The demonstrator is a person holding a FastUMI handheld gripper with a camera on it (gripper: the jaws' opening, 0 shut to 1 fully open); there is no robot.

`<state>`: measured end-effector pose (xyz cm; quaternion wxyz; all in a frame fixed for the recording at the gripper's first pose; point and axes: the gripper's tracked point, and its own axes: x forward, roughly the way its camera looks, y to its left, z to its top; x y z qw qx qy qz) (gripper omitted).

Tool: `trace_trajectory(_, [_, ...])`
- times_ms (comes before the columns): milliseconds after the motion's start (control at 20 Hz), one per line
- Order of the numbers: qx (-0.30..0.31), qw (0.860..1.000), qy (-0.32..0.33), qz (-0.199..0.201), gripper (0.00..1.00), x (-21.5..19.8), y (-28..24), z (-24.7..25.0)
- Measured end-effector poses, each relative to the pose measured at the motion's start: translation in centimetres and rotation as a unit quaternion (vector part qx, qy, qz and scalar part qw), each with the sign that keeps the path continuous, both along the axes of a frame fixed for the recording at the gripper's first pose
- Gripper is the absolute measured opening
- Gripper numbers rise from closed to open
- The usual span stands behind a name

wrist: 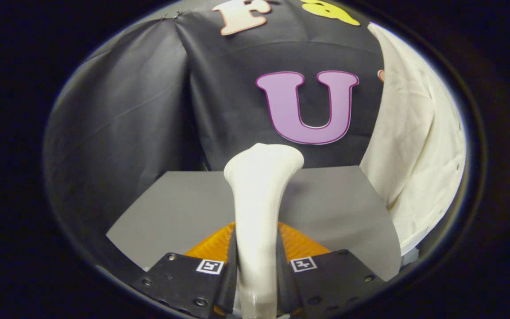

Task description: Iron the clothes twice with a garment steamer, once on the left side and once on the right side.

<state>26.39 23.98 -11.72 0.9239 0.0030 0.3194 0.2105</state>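
steamer: a white garment steamer (258, 208) stands upright between the fingers, its slim neck rising from between them and flaring into a wider head just ahead of the black cloth wall.
grip: the gripper (257, 274) is closed narrow on the steamer's neck, both fingers (230, 270) pressing its sides; the hold looks centred.
handling of steamer: judged rigid, smooth, glossy plastic, so likely slippery under the pads; the head sits well above the hold, so it may tend to tip. the narrow neck, where it is now held, appears the sound place to take it.
garment: a cream shirt (419, 146) hangs to the right of the fingers and beyond them, apart from the steamer head. judged light, soft and limp; it will likely give and swing under pressure, so strokes should be gentle.
desk: a grey desk (179, 208) lies below and beyond the fingers; an orange ribbed part (301, 243) shows just behind the steamer's neck, its nature unclear.
hidden or unclear: the steamer's base and any cord are cut off below the fingers. its steam face turns away, so the outlet cannot be seen. the shirt's hanger, collar and far side are cut off; which side faces the steamer cannot be told. no steam is discernible.
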Motion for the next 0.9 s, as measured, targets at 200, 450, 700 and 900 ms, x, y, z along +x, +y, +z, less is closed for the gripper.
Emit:
trace_trajectory(200, [0.028,0.999,-0.043,0.012,0.39,-1.2,-1.0,3.5])
trace_trajectory(450, [0.027,0.996,-0.070,0.041,0.38,-4.6,-2.4,6.5])
trace_trajectory(700, [0.024,0.994,-0.092,0.062,0.38,-7.3,-3.5,8.0])
trace_trajectory(900, [0.041,0.992,-0.105,0.052,0.37,-8.5,-4.0,8.4])
